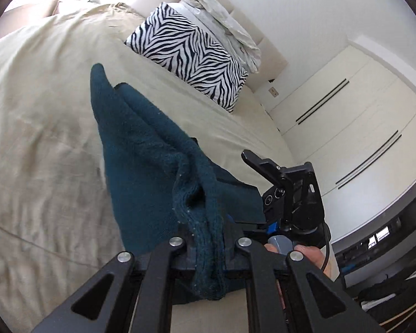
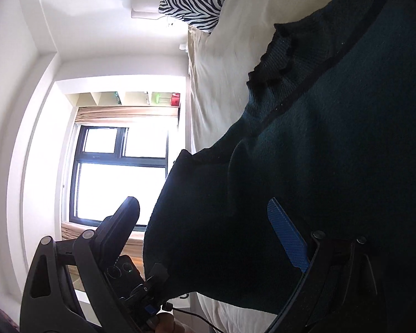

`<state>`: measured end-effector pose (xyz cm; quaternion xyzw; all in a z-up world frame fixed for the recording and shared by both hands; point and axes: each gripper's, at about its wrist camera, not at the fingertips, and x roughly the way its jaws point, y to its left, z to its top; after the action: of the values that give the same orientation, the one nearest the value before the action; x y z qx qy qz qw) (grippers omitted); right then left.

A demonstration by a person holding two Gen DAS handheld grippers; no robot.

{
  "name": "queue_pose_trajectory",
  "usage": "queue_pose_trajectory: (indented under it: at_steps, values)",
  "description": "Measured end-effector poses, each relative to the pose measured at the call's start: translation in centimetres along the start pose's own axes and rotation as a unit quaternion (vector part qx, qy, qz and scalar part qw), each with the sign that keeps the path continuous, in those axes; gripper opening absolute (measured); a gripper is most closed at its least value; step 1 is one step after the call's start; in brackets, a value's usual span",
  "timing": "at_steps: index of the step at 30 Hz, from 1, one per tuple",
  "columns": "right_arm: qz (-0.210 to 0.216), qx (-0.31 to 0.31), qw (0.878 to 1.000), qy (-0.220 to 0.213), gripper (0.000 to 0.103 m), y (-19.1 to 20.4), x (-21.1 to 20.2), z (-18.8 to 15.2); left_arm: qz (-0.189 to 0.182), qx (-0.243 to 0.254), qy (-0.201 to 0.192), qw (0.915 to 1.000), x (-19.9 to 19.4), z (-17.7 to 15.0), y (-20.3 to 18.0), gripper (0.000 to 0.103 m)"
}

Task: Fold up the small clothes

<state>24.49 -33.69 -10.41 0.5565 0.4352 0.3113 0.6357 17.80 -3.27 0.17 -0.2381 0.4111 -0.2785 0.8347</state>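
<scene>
Over the bed (image 1: 41, 97) my dark teal knit garment (image 1: 141, 166) hung lifted, unfolded. My left gripper (image 1: 208, 238) was clamped on its ribbed edge; my right gripper (image 2: 205, 238) stood open, cloth between its jaws. Folding all remained.
</scene>
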Motion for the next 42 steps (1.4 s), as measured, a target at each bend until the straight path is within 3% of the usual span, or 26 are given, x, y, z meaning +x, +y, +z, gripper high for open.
queue_pose_trajectory:
  at_steps: [3, 5, 8, 11, 15, 17, 20, 25, 28, 31, 32, 38, 40, 42]
  values:
    - [0.020, 0.023, 0.999, -0.020, 0.095, -1.3, -3.9, 1.4, -0.004, 0.056, 0.033, 0.9979, 4.9, -1.9, -4.2, 0.010]
    - [0.009, 0.024, 0.999, -0.031, 0.095, -2.1, -6.0, 2.1, 0.006, 0.076, 0.057, 0.9954, 8.3, -3.5, -5.5, 0.010]
    - [-0.017, 0.035, 0.999, -0.025, 0.094, -3.9, -8.0, 2.9, 0.007, 0.094, 0.087, 0.9917, 11.8, -5.7, -6.2, 0.010]
    - [-0.013, 0.029, 0.999, -0.014, 0.093, -4.6, -8.4, 3.3, 0.003, 0.102, 0.107, 0.9891, 13.2, -7.4, -6.2, 0.013]
    - [-0.054, 0.001, 0.999, -0.004, 0.090, -4.2, -7.8, 3.8, -0.025, 0.111, 0.097, 0.9887, 12.1, -7.8, -6.4, 0.034]
    - [-0.076, -0.003, 0.997, 0.007, 0.082, -4.3, -7.1, 4.2, -0.042, 0.123, 0.085, 0.9879, 10.5, -8.0, -6.7, 0.045]
    - [-0.101, 0.001, 0.995, 0.014, 0.070, -4.7, -7.0, 4.5, -0.062, 0.132, 0.071, 0.9868, 7.4, -8.7, -6.4, 0.049]
    - [-0.162, -0.022, 0.986, 0.021, 0.046, -4.3, -7.7, 3.9, -0.044, 0.097, 0.029, 0.9939, 3.9, -7.4, -3.8, 0.053]
    - [-0.204, -0.047, 0.978, -0.013, 0.051, -2.6, -9.8, 3.9, -0.025, 0.086, 0.016, 0.9958, 2.8, -5.9, -2.1, 0.053]
    - [-0.169, -0.048, 0.983, -0.049, 0.069, -0.7, -12.4, 3.7, -0.025, 0.076, 0.009, 0.9967, 2.8, -5.1, -0.8, 0.053]
    - [-0.166, -0.061, 0.983, -0.052, 0.070, 0.2, -12.7, 3.5, -0.025, 0.074, 0.007, 0.9969, 2.6, -5.2, -0.7, 0.053]
    - [-0.213, -0.095, 0.972, 0.016, 0.070, 1.6, -8.5, 2.2, -0.022, 0.064, 0.016, 0.9976, 3.6, -5.6, -0.1, 0.053]
    - [-0.244, -0.077, 0.967, 0.014, 0.070, 0.6, -8.1, 2.1, -0.016, 0.068, 0.019, 0.9973, 3.7, -5.6, -0.2, 0.053]
    - [-0.245, -0.055, 0.968, 0.008, 0.070, -0.5, -8.2, 2.1, -0.018, 0.068, 0.017, 0.9974, 3.5, -5.7, -0.1, 0.053]
